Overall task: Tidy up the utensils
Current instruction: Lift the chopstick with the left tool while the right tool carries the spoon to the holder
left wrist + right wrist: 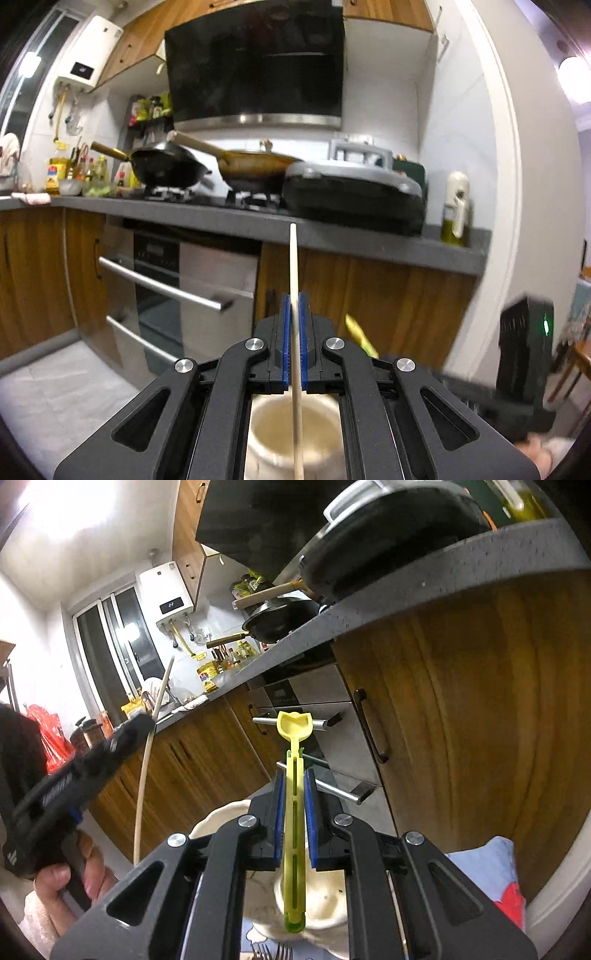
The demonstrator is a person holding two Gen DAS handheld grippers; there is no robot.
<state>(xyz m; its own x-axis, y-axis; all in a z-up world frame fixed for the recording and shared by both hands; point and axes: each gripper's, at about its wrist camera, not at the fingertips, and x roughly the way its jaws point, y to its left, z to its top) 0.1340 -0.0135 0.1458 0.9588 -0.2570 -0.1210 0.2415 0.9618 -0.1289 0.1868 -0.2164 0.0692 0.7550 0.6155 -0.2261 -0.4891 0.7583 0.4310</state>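
My left gripper (294, 306) is shut on a pale wooden chopstick (294, 266) that stands upright, its lower end over a cream ceramic holder (280, 435) below the fingers. My right gripper (294, 786) is shut on a yellow plastic utensil (293, 738) with a small scoop head, its lower end above the same cream holder (325, 901). The left gripper's body (74, 775) and its chopstick (146, 760) show at the left of the right wrist view. The yellow utensil (360, 334) shows blurred in the left wrist view. Fork tines (271, 952) lie at the bottom edge.
A grey kitchen counter (332, 232) runs ahead with woks (166, 166), a stove and a flat grill pan (354, 192). Wooden cabinets (461, 720) and a steel oven with bar handles (162, 284) stand below. A blue cloth (487, 867) lies at the right.
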